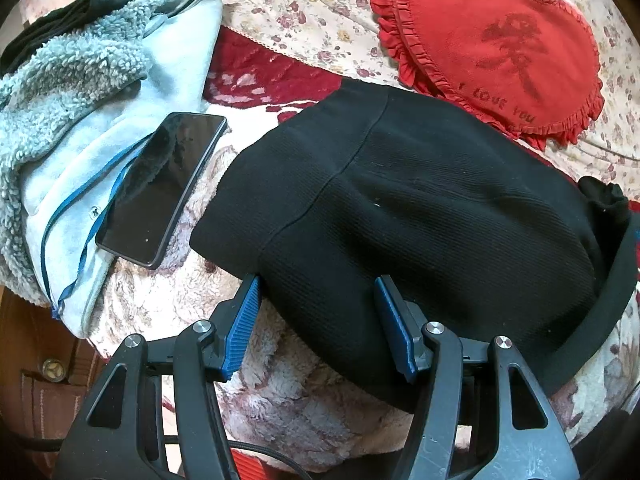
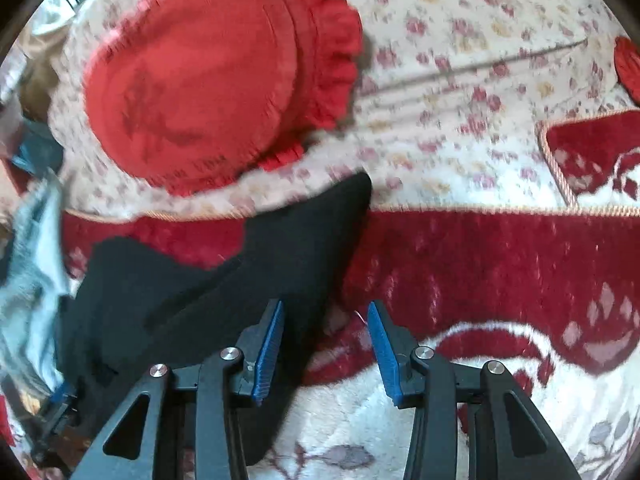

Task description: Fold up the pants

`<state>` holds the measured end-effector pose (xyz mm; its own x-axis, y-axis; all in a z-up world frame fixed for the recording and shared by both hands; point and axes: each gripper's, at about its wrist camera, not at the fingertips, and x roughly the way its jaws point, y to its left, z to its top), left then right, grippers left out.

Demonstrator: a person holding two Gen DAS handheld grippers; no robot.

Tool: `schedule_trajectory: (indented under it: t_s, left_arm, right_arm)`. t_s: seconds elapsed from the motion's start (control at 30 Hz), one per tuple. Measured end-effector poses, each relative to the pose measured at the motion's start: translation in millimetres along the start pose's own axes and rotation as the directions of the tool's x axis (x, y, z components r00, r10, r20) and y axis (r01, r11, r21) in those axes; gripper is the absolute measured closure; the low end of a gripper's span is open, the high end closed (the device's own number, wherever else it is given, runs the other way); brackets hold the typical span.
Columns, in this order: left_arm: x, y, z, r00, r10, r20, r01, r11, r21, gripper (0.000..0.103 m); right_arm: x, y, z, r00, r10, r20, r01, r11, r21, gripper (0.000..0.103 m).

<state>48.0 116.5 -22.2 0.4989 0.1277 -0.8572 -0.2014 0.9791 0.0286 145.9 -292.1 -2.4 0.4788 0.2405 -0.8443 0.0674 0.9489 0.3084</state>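
I judge the pants mostly folded: a compact black bundle on the bed blanket near its front edge, perhaps 1 fold left. My left gripper has its jaws apart over the near hem; my right gripper likewise gapes, empty. Only the left view shows the phone on the fleece jacket; the right view is blurred.

Bright daylight; right view motion-blurred; fisheye edges
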Motion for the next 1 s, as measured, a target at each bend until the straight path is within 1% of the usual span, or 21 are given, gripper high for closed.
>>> schedule_trajectory:
  t_s: [0.03,0.1,0.13,0.2,0.23,0.27,0.33,0.37,0.4,0.43,0.5,0.57,0.63,0.67,0.77,0.8,0.83,0.87,0.93,0.97,1.0]
  left_arm:
    - [0.1,0.2,0.1,1.0,0.001,0.0,-0.001,1.0,0.0,0.045]
    - [0.3,0.2,0.2,1.0,0.001,-0.001,-0.001,1.0,0.0,0.045]
    - [0.4,0.2,0.1,1.0,0.001,-0.001,-0.001,1.0,-0.001,0.045]
    - [0.4,-0.5,-0.1,1.0,-0.002,-0.002,0.002,1.0,-0.003,0.045]
    - [0.6,-0.5,-0.4,1.0,-0.004,-0.002,0.004,1.0,-0.005,0.045]
    - [0.8,-0.6,-0.7,1.0,-0.007,-0.003,0.007,1.0,-0.006,0.045]
    - [1.1,-1.1,-0.7,1.0,-0.006,-0.004,0.006,1.0,-0.004,0.045]
    - [1.1,-1.3,-0.6,1.0,-0.006,-0.003,0.005,1.0,-0.003,0.045]
    - [1.2,-1.3,-0.4,1.0,-0.005,-0.004,0.005,1.0,-0.004,0.045]
    - [1.6,-0.8,-0.5,1.0,-0.007,-0.003,0.007,1.0,-0.006,0.045]
    - [1.4,-1.6,-0.5,1.0,-0.005,-0.004,0.005,1.0,-0.006,0.045]
    - [1.1,-1.1,-0.4,1.0,-0.003,-0.005,0.003,1.0,-0.005,0.045]
    - [0.6,0.3,-1.3,1.0,-0.007,-0.007,0.007,1.0,-0.013,0.045]
    - [0.1,0.5,-1.9,1.0,-0.012,-0.009,0.011,1.0,-0.017,0.045]
    - [-2.2,0.0,-5.6,1.0,-0.024,-0.011,0.024,0.999,-0.025,0.045]
    - [-3.0,-1.2,-6.6,1.0,-0.027,-0.012,0.026,0.999,-0.028,0.045]
    - [-3.9,-1.9,-8.4,1.0,-0.028,-0.011,0.028,0.999,-0.028,0.045]
    - [-4.9,-3.4,-9.3,0.999,-0.031,-0.011,0.03,0.999,-0.029,0.045]
    - [-7.1,-5.2,-11.9,0.999,-0.034,-0.01,0.034,0.999,-0.024,0.045]
    - [-8.2,-6.0,-13.2,0.999,-0.036,-0.011,0.036,0.999,-0.021,0.045]
    - [-9.8,-6.9,-14.3,0.999,-0.036,-0.011,0.036,0.999,-0.017,0.045]
  right_arm:
    - [-5.1,5.4,4.3,1.0,0.013,0.017,-0.013,1.0,-0.009,0.061]
    - [-6.5,17.0,13.5,1.0,0.021,0.019,-0.02,0.999,-0.037,0.06]
    - [-3.3,23.5,17.9,1.0,0.009,0.007,-0.009,0.998,-0.056,0.06]
    - [13.2,31.3,23.8,0.997,-0.065,-0.036,0.061,0.994,-0.089,0.059]
    - [22.0,29.7,25.2,0.995,-0.09,-0.054,0.085,0.993,-0.083,0.059]
    - [31.6,23.5,27.0,0.994,-0.086,-0.07,0.082,0.995,-0.054,0.059]
    - [46.7,2.0,30.4,0.995,0.015,-0.096,-0.009,0.998,0.067,0.06]
    - [50.8,-8.2,30.7,0.993,0.076,-0.092,-0.064,0.99,0.125,0.063]
    - [50.2,-15.2,30.0,0.992,0.108,-0.07,-0.096,0.983,0.154,0.071]
    - [46.8,-17.4,28.0,0.991,0.122,-0.05,-0.113,0.981,0.159,0.076]
    - [32.3,-12.7,22.0,0.99,0.142,0.001,-0.141,0.984,0.11,0.084]
    - [10.7,-5.8,16.1,0.988,0.144,0.054,-0.147,0.988,0.051,0.086]
    - [-17.4,-2.4,9.0,0.982,0.151,0.113,-0.154,0.988,0.02,0.086]
    - [-36.1,-2.3,4.1,0.978,0.149,0.149,-0.152,0.988,0.004,0.086]
    - [-93.0,-12.9,-20.4,0.954,0.157,0.257,-0.159,0.987,-0.013,0.087]
    - [-109.2,-17.8,-31.8,0.946,0.162,0.281,-0.164,0.986,-0.018,0.087]
    - [-119.9,-23.5,-43.1,0.945,0.159,0.286,-0.159,0.987,-0.022,0.087]
    - [-125.4,-30.1,-55.1,0.95,0.153,0.272,-0.153,0.988,-0.02,0.087]
    - [-119.2,-47.1,-82.6,0.978,0.121,0.167,-0.122,0.993,-0.004,0.086]
    - [-112.9,-56.0,-95.7,0.991,0.082,0.104,-0.082,0.997,-0.001,0.086]
    - [-108.6,-66.6,-108.2,0.997,0.035,0.062,-0.035,0.999,0.007,0.086]
